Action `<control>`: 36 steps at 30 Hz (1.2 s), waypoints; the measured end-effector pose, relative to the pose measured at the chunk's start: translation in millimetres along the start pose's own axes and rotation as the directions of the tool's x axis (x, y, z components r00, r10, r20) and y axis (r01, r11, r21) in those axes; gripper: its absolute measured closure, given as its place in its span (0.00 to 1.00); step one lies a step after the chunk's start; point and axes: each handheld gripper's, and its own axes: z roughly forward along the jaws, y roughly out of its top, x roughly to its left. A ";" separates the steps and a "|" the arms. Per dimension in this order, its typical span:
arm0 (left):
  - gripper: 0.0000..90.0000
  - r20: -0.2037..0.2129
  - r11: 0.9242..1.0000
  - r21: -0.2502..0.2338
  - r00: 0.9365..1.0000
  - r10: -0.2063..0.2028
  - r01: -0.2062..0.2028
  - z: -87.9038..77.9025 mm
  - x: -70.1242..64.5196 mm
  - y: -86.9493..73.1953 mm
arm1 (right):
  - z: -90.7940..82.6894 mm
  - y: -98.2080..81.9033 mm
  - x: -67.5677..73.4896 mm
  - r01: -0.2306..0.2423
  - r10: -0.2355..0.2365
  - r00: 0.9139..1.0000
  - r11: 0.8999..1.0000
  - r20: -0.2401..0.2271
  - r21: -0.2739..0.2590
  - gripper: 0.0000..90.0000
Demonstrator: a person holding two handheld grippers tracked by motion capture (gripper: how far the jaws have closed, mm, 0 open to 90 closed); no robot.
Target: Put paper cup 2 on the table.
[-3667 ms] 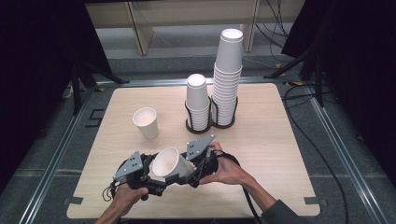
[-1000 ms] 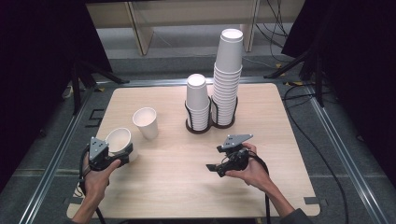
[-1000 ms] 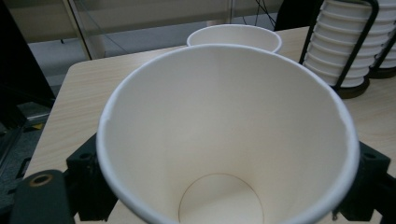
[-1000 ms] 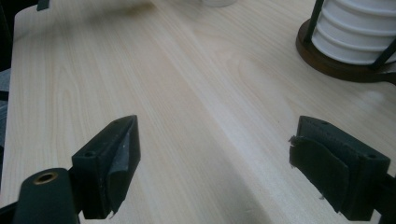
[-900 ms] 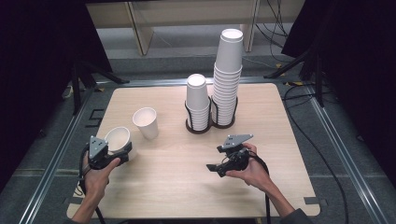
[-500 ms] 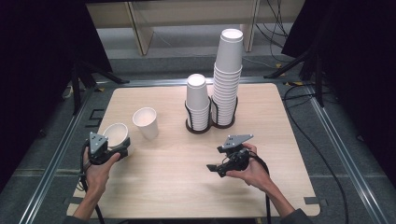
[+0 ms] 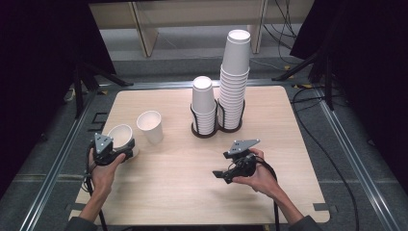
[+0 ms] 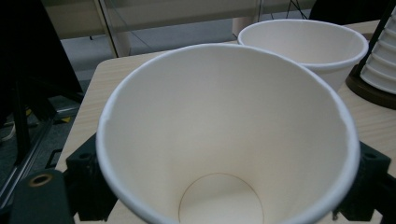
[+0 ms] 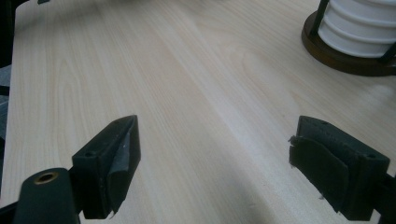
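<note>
Bare tabletop (image 7: 192, 173) spreads ahead of my right gripper (image 9: 215, 163), jaws apart. My left gripper (image 7: 126, 148) clamps an empty cup (image 8: 224, 140); another empty cup (image 8: 303, 46) just beyond.

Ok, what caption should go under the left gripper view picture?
Left gripper holds a white paper cup, open mouth facing the camera, beside a second cup on the wooden table.
</note>
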 end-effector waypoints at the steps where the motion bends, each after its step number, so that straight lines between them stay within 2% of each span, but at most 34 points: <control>1: 0.15 -0.002 1.000 0.003 1.000 0.001 -0.001 2.0 0.5 0.4 | 0.2 0.0 0.1 0.000 0.000 1.000 1.000 -0.002 0.001 0.18; 2: 0.15 0.005 1.000 -0.010 1.000 -0.005 0.005 4.9 0.7 0.2 | 0.3 0.0 0.2 0.000 0.000 1.000 1.000 -0.001 0.003 0.18; 6: 0.15 0.007 1.000 -0.012 1.000 -0.004 0.004 11.4 2.5 1.5 | 0.6 -0.3 1.2 -0.009 0.009 1.000 1.000 -0.001 0.009 0.18; 10: 0.15 0.010 1.000 0.010 1.000 -0.014 0.014 19.3 5.3 -1.7 | 1.4 -0.5 1.4 -0.002 0.002 1.000 1.000 -0.006 0.008 0.18; 13: 0.15 0.011 1.000 0.005 1.000 -0.020 0.020 24.0 7.5 -3.6 | 1.9 -0.6 1.6 -0.002 0.002 1.000 1.000 -0.007 0.005 0.18; 15: 0.15 0.019 1.000 0.005 1.000 -0.020 0.020 25.7 8.5 -4.4 | 1.9 -0.4 0.9 0.012 -0.012 1.000 1.000 -0.004 0.002 0.18; 17: 0.14 0.034 1.000 -0.010 0.999 -0.015 0.015 27.7 8.5 -5.7 | 2.0 -0.7 1.6 -0.002 0.002 1.000 1.000 -0.009 0.004 0.18; 22: 0.12 0.057 1.000 0.001 0.998 -0.001 0.000 30.0 6.9 -7.8 | 1.8 -0.5 1.2 0.014 -0.014 1.000 1.000 -0.009 0.006 0.18; 26: 0.12 0.079 1.000 -0.009 0.997 -0.007 0.008 30.0 8.9 -9.2 | 1.7 -0.4 1.7 0.013 -0.013 1.000 1.000 -0.013 0.006 0.18; 30: 0.14 0.074 1.000 0.004 0.997 0.013 -0.013 28.5 9.4 -13.0 | 1.6 -0.8 1.6 0.004 -0.003 1.000 1.000 -0.016 0.008 0.18; 36: 0.14 0.078 1.000 0.018 0.997 0.008 -0.009 24.9 11.5 -14.8 | 2.2 -2.1 3.4 0.008 -0.007 1.000 1.000 -0.019 0.011 0.18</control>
